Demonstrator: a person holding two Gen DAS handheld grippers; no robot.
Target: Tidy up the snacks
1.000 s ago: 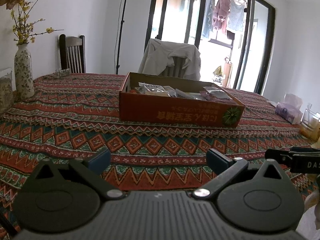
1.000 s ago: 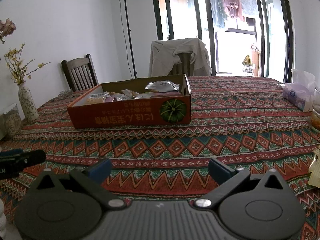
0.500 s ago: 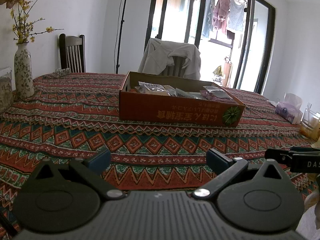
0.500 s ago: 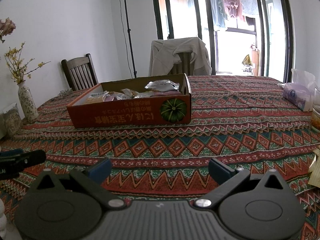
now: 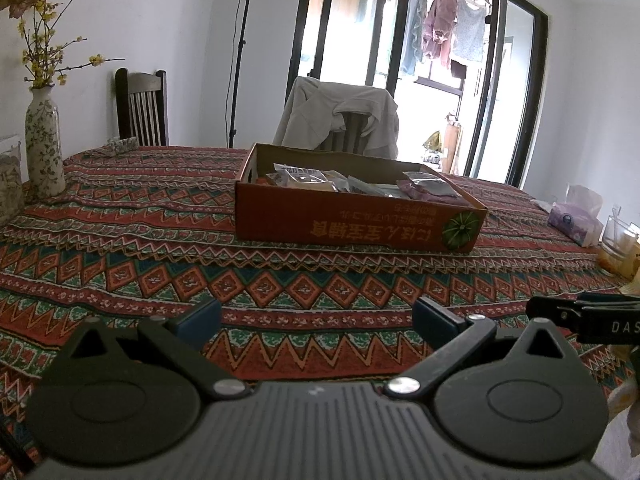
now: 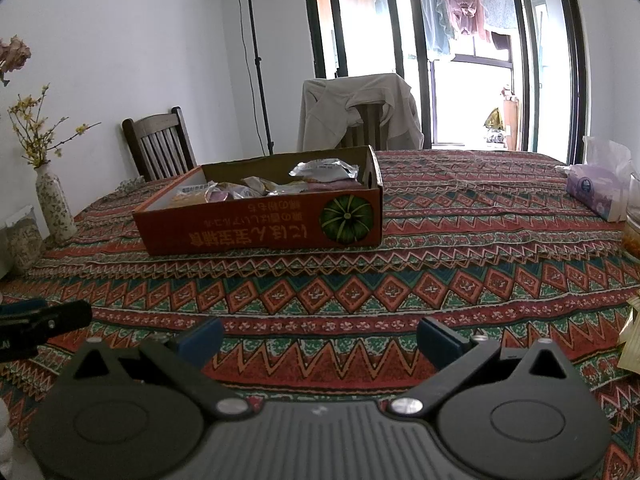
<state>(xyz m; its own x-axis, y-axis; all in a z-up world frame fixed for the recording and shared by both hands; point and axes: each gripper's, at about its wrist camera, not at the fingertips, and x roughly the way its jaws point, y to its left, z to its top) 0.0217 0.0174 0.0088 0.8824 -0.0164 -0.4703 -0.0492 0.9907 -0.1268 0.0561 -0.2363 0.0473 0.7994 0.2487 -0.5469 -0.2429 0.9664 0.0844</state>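
The snack packets (image 5: 360, 184) lie loose in the orange cardboard box (image 5: 356, 224) with the pumpkin print, which stands toward the middle of the table (image 5: 280, 284) on its patterned cloth; in the right wrist view the packets (image 6: 280, 184) spread across the box floor, a silvery one uppermost at the box's right end. The left gripper (image 5: 316, 316) hangs low over the near edge of the table, its jaws spread wide with nothing between them; the right gripper (image 6: 320, 338) hangs likewise beside it, wide apart and holding nothing; both are well short of the box.

The cloth between the grippers and the box shows no snacks; a yellowish wrapper (image 6: 632, 340) peeks in at the far right edge, too cut off to name. This would fit either snacks waiting in the box to be sorted, or snacks already gathered into it with both grippers drawn back; the pictures do not settle which, so no one move can be called for with confidence.
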